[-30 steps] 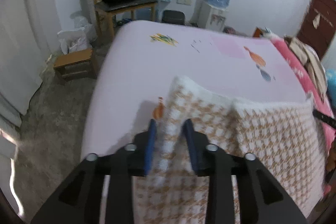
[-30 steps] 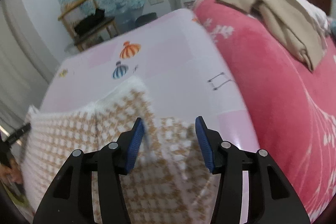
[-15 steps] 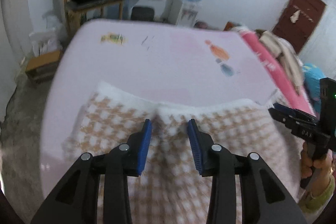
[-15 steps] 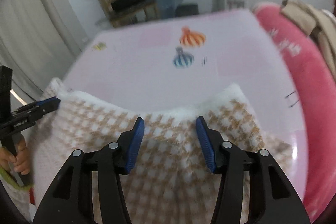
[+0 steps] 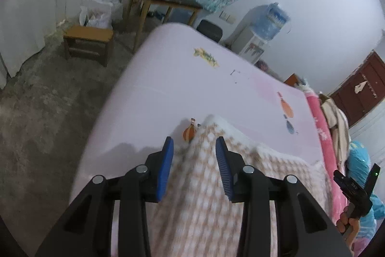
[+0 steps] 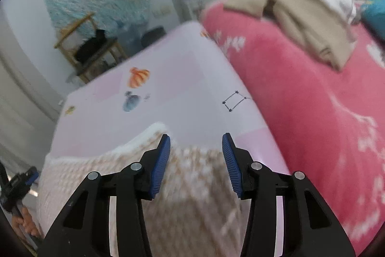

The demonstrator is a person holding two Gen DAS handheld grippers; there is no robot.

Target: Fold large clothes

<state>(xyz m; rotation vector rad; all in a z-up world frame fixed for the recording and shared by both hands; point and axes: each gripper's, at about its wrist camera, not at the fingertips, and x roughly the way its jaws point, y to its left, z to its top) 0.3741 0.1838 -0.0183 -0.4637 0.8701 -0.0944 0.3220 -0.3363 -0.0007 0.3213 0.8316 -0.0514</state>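
Folding is under way but incomplete. The checked garment, brown and white with a fuzzy white edge, lies on the lilac bed sheet at the near end of the bed, bunched into ridges rather than flat. No squared, finished fold is visible in either view; by this reading, smoothing and at least one further fold remain.

The left gripper points down over a raised ridge of the garment near its left corner. Fabric lies between the blue pads, with a gap showing on both sides; whether they pinch it cannot be told. The right gripper points over the garment's right part, beside the pink blanket. Its jaws stand apart with cloth below them, and blur hides whether the pads press on it.

Differences from the earlier frames:
- Half a second ago both views faced the garment's white edge squarely, with the edge running across the frame as two shallow lobes. Now each view has swung outward toward its own corner.
- The garment's edge now rises in a peak ahead of the left gripper.
- One second ago the framing resembled the present one.
- Jaw spread has changed little.
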